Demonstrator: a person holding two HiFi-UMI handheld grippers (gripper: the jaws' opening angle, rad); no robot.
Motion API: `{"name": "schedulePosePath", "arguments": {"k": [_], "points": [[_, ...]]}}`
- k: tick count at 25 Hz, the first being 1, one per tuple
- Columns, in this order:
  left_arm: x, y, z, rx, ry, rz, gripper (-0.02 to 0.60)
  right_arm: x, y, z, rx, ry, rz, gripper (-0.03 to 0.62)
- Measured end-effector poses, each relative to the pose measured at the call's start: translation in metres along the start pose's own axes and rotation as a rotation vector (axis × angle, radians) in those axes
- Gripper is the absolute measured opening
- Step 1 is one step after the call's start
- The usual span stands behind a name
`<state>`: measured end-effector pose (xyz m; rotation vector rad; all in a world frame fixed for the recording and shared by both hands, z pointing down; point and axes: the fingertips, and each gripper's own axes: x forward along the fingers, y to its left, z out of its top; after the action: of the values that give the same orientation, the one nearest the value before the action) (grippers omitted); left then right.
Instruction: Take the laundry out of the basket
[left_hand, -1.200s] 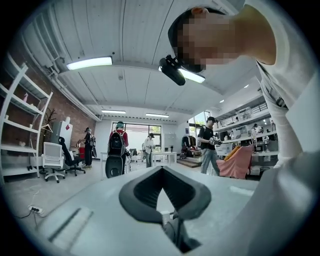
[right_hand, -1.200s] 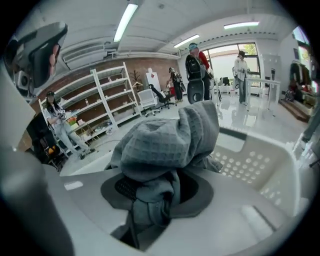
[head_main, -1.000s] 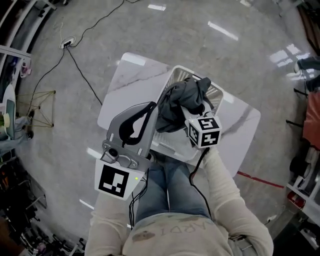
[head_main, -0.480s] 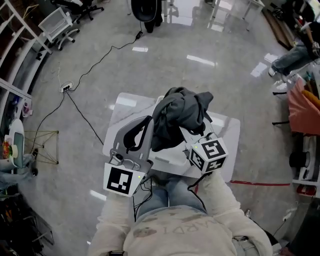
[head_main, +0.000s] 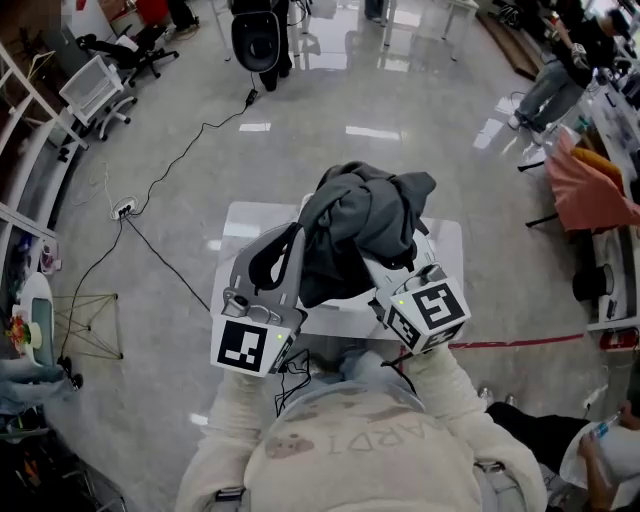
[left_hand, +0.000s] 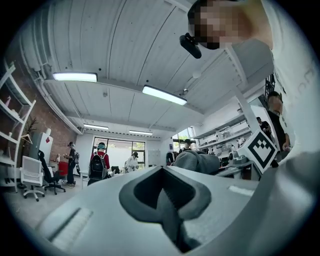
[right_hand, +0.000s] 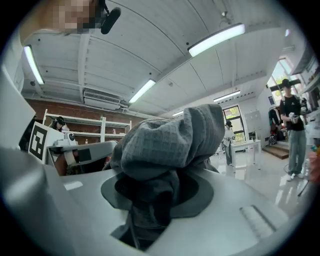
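A dark grey garment (head_main: 360, 225) hangs bunched above the white basket (head_main: 425, 240), which it mostly hides. My right gripper (head_main: 378, 268) is shut on the garment, and the waffle-knit cloth (right_hand: 170, 145) fills the jaws and bulges over them. My left gripper (head_main: 290, 238) is raised beside the garment on its left, shut with nothing between its pads. In the left gripper view the jaws (left_hand: 162, 190) meet, and the garment (left_hand: 197, 162) shows beyond them to the right. The basket stands on a white table (head_main: 240, 225).
A black cable and a power strip (head_main: 125, 208) lie on the glossy floor at left. Office chairs (head_main: 100, 75) stand far left, an orange cloth (head_main: 590, 180) and a person (head_main: 555, 70) at right. A red tape line (head_main: 520, 342) marks the floor.
Both grippers have risen. The right one has lifted the grey garment up out of the basket, and the left one has come up beside it, still shut.
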<state>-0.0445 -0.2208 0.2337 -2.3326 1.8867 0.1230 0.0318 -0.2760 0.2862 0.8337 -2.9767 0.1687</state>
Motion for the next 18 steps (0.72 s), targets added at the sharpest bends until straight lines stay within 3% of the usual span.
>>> {"name": "schedulePosePath", "arguments": {"k": [18], "points": [[-0.038, -0.021, 0.029, 0.008, -0.032, -0.020, 0.002, -0.048, 0.033, 0.033, -0.041, -0.082, -0.057, 0.169]]}}
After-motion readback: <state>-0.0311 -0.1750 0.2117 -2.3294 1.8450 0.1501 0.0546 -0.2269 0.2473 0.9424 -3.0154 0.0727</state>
